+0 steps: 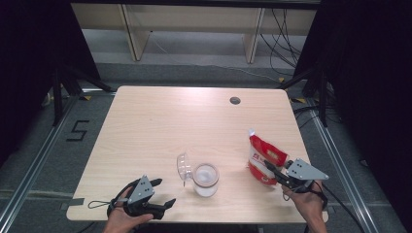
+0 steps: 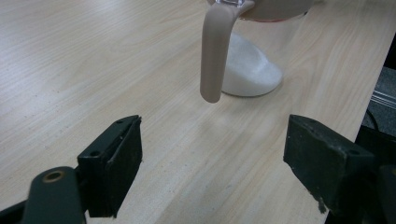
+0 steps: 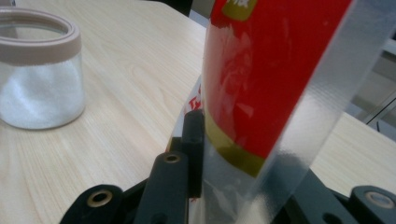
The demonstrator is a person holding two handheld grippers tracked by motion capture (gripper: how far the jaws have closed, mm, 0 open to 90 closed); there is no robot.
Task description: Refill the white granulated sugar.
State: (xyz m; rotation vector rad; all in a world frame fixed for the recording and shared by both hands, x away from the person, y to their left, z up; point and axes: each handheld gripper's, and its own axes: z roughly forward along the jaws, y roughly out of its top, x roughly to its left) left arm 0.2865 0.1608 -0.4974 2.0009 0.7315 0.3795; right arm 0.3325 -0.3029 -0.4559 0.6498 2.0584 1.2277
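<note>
Pouch (image 1: 262, 158), red and white, stands near the table's (image 1: 160, 116) right edge in the high view, pinched low by the right tongs (image 1: 273, 174); the jar (image 1: 206, 179) sits by the near edge, lid swung open; left tongs (image 1: 163, 192) rest spread at the near-left corner. Left gripper view: jar's strap (image 2: 214, 56) hangs ahead, free table between; right gripper view: pouch (image 3: 261, 88) clamped, jar (image 3: 39, 74) apart; judged next, lift and tip over the jar mouth.

Far half of table (image 1: 160, 111) wide open, w/ just a small dark hole (image 1: 235, 100) near back edge. Jar (image 1: 206, 179) w/ flipped-up lid (image 1: 183, 167) blocks front centre; red bag (image 1: 262, 158) stands front right. Open lane betw. them.
</note>
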